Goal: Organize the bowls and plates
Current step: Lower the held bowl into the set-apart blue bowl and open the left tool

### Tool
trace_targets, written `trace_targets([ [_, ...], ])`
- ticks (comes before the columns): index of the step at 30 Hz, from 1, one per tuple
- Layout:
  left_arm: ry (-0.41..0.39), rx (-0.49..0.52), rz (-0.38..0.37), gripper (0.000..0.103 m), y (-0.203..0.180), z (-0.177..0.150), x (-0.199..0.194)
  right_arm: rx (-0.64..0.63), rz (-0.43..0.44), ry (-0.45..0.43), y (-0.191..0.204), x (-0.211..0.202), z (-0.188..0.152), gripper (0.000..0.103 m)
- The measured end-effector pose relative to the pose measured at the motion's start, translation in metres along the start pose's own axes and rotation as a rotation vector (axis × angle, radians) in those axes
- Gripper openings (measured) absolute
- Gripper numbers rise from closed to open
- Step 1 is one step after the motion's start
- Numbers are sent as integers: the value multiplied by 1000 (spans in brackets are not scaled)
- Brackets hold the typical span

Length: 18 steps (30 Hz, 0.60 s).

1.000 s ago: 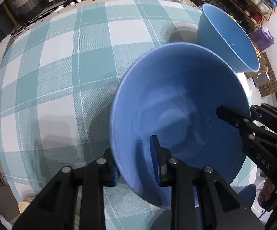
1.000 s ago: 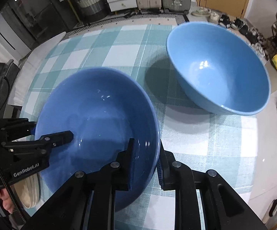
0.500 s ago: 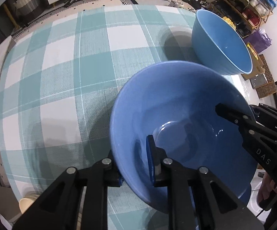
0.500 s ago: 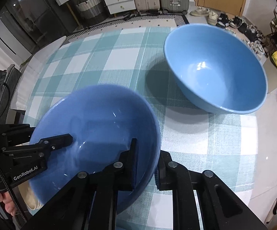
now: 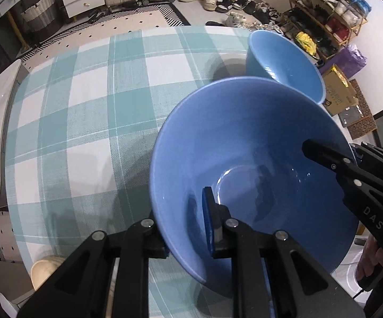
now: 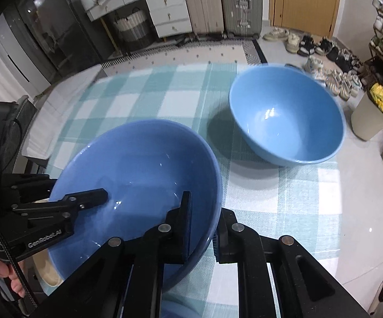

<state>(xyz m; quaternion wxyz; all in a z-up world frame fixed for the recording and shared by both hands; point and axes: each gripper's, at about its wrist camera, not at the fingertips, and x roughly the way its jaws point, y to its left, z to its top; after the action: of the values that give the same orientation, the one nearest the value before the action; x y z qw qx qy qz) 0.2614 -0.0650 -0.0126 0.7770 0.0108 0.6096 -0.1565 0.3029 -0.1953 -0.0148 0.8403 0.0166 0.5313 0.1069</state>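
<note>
While both grippers pinched opposite sides of one rim, the scene read as follows.

Near bowl: the darker blue bowl (image 5: 247,143) filled the lower right of the left wrist view and the lower left of the right wrist view (image 6: 138,164); it sat tilted and looked raised off the cloth, its shadow falling on the checks beside it.

Left gripper: the left gripper (image 5: 186,228) was clenched on the near bowl's rim at bottom centre of its own view, one finger outside the wall and the blue-padded finger inside. In the right wrist view it entered from the left edge (image 6: 59,201), one finger reaching into the bowl.

Right gripper: the right gripper (image 6: 204,228) was clenched on the same rim at bottom centre of its own view, the wall between its two pads. In the left wrist view it came in from the right edge (image 5: 350,159).

Far bowl: a lighter blue bowl (image 6: 289,114) stood upright on the cloth, upper right of the right wrist view, apart from the near bowl; in the left wrist view (image 5: 284,61) the near bowl's rim overlapped it.

Tablecloth: teal-and-white check (image 5: 90,100), covering the round table.

Hands: a hand (image 5: 374,267) held the right gripper's handle at lower right.

Background: shoe rack (image 5: 329,8), upper right; suitcases (image 6: 218,0), top centre.
</note>
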Motion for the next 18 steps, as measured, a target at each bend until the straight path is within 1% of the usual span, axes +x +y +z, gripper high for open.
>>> trace_targets([
  [7, -37, 36, -1, 17, -17, -21, -33, 2, -11, -47, 9, -43, -20, 13],
  [13, -73, 64, -8, 17, -32, -44, -58, 6, -17, -88, 12, -84, -44, 13],
  [16, -89, 80, -2, 17, -39, -57, -65, 9, -23, -102, 15, -100, -59, 13],
  [18, -93, 75, -12, 17, -41, -65, -67, 18, -25, -107, 16, -106, -69, 13],
])
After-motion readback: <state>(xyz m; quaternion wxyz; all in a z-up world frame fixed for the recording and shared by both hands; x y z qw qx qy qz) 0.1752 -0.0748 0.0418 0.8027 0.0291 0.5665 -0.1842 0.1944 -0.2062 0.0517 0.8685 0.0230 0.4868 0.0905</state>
